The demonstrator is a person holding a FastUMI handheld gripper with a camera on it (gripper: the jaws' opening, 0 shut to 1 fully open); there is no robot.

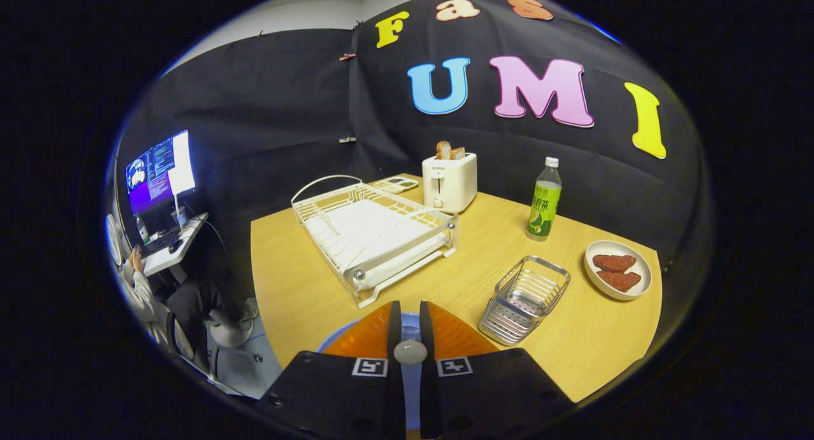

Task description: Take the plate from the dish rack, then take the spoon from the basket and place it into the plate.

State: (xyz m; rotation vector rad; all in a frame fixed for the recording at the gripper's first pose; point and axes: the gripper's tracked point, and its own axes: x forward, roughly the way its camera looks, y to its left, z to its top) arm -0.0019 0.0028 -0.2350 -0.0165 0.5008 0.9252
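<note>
My gripper (pixel 408 308) hangs low over the near edge of the wooden table (pixel 305 281), its two orange fingers (pixel 365 335) almost together. A small round white end of the spoon (pixel 410 352) is pinched between them; the remainder of the spoon is hidden. Directly under the fingers lies the blue plate (pixel 411 325), of which I see only a sliver between the tips and a bit of rim to the left. The white wire dish rack (pixel 372 233) stands beyond the fingers, holding no dishes. The metal basket (pixel 524 297) sits just ahead to the right.
Behind the rack stands a white toaster (pixel 449 182) with bread in it, beside a small flat device (pixel 395 184). A green bottle (pixel 545 201) and a white dish (pixel 618 269) with two brown pieces stand at the right. A person (pixel 143 287) sits at a desk with a monitor (pixel 159 173) off to the left.
</note>
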